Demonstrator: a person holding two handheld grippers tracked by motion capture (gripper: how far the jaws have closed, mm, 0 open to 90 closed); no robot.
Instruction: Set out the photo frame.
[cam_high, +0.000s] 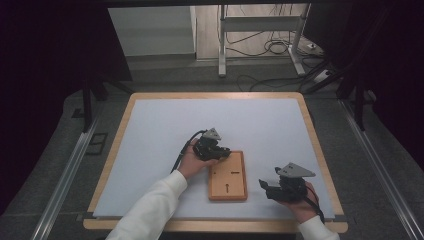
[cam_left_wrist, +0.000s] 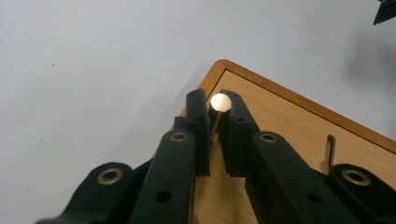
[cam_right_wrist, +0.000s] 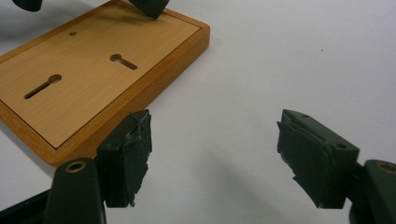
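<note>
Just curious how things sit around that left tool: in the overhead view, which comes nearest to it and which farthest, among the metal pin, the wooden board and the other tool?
1. Metal pin: between the left tool's tips.
2. Wooden board: just under it.
3. Right tool: beyond the board's right edge.

Seen from above: pale grey mat (cam_high: 210, 120) on a wood-rimmed table (cam_high: 120, 125). Near its front, a rectangular light-wood board with two slots (cam_high: 228, 176). At the board's far left corner, the black left gripper (cam_high: 212, 148), held in a white-sleeved hand. Well right of the board, apart from it, the black right gripper (cam_high: 270, 189), pointing left.
</note>
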